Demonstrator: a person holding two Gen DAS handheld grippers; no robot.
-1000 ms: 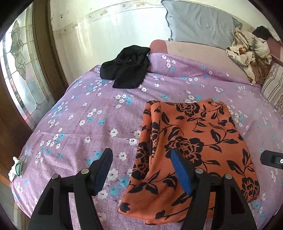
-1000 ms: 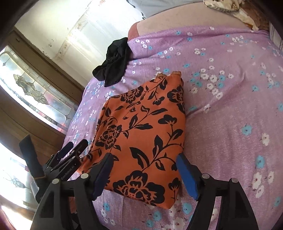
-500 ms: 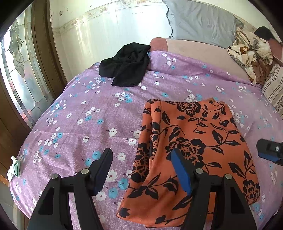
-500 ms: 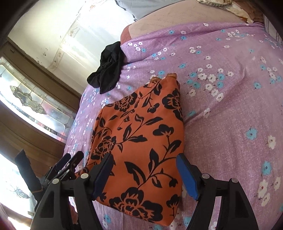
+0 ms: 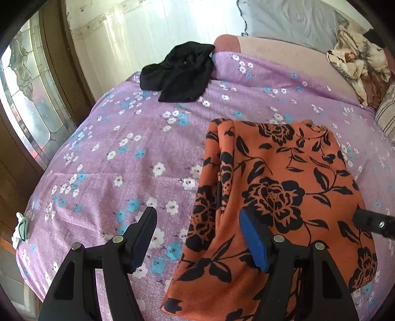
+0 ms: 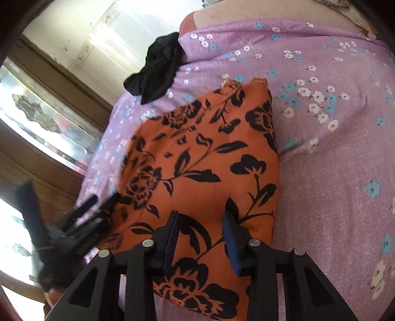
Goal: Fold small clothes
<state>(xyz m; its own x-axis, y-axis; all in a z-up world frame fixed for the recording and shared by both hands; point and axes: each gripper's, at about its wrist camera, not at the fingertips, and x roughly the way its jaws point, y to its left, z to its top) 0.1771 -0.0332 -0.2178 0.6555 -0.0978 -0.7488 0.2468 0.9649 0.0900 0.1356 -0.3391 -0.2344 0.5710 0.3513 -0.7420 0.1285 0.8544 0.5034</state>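
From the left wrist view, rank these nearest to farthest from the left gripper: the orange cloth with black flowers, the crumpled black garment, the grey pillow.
Measured from the left gripper:
1. Orange cloth with black flowers: directly ahead, under the right finger.
2. Crumpled black garment: far edge of the bed, ahead-left.
3. Grey pillow: against the wall, beyond the bed's far end, ahead-right.

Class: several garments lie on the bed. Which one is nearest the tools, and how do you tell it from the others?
The orange garment with black flowers, lying flat right under both tools. The black garment is bunched at the bed's far edge.
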